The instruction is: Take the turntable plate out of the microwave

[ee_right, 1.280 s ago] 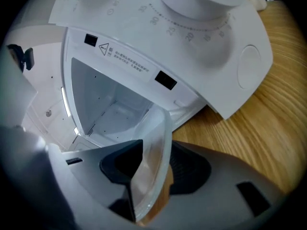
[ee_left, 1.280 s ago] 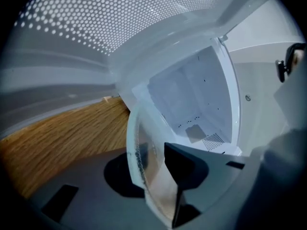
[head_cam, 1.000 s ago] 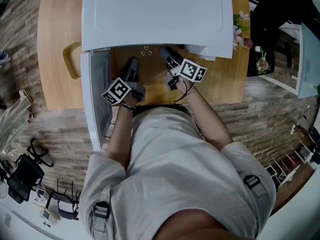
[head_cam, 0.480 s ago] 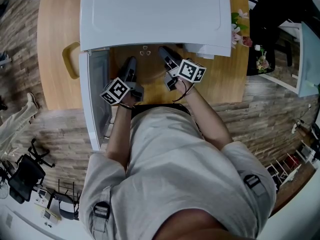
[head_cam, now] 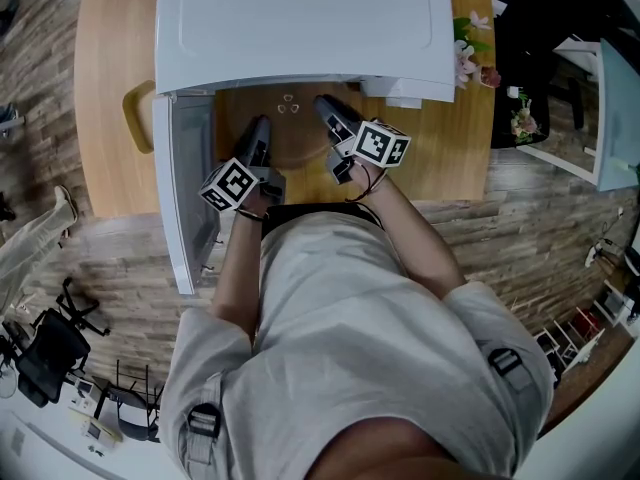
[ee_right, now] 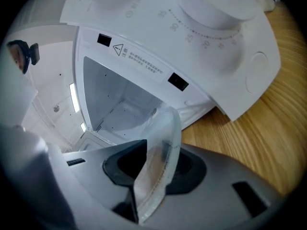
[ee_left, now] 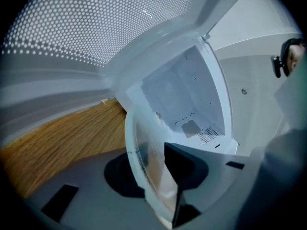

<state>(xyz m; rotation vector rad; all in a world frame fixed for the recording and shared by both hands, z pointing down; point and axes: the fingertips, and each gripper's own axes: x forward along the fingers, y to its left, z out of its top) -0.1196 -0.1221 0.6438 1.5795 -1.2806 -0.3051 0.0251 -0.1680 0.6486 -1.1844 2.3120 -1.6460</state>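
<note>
The clear glass turntable plate hangs level just in front of the white microwave, held by its rim from both sides. My left gripper is shut on the plate's left rim, which stands between its dark pads. My right gripper has just closed its jaws onto the right rim and grips it. The empty white cavity lies straight ahead in both gripper views.
The microwave door swings open to the left, beside my left gripper. The microwave stands on a wooden table. A tan handle-shaped object lies left of the door. Pink flowers sit at the right.
The microwave's front edge sits higher in the head view, so more of the plate shows in front of it. Both grippers have hardly shifted.
</note>
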